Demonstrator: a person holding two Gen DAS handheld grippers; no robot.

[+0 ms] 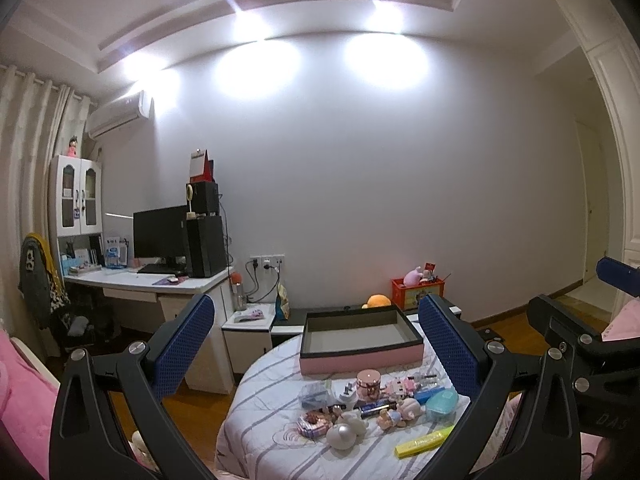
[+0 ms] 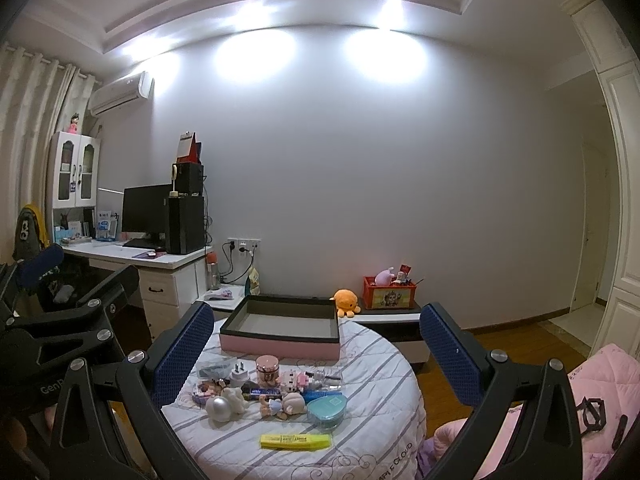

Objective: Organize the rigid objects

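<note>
A round table under a striped cloth (image 1: 268, 424) (image 2: 380, 412) carries a heap of small items. Among them are a pink jar (image 1: 369, 383) (image 2: 268, 367), a teal oval case (image 1: 441, 400) (image 2: 328, 408), a yellow highlighter (image 1: 424, 442) (image 2: 295, 441), a white plug (image 1: 347, 396) (image 2: 240, 376) and a doll figure (image 1: 396, 412) (image 2: 284, 402). Behind the heap lies an empty pink box with a dark rim (image 1: 360, 356) (image 2: 280, 346). My left gripper (image 1: 316, 308) hangs open above the table's near left. My right gripper (image 2: 316, 312) is open too, nearer the table's front. Neither holds anything.
A white desk (image 1: 160, 282) with monitor and speakers stands at the left, with a low cabinet (image 1: 248, 332) beside it. A red toy crate (image 2: 390, 294) and an orange plush (image 2: 346, 300) sit behind the table. Pink bedding (image 2: 608, 392) lies at the right. The floor is wood.
</note>
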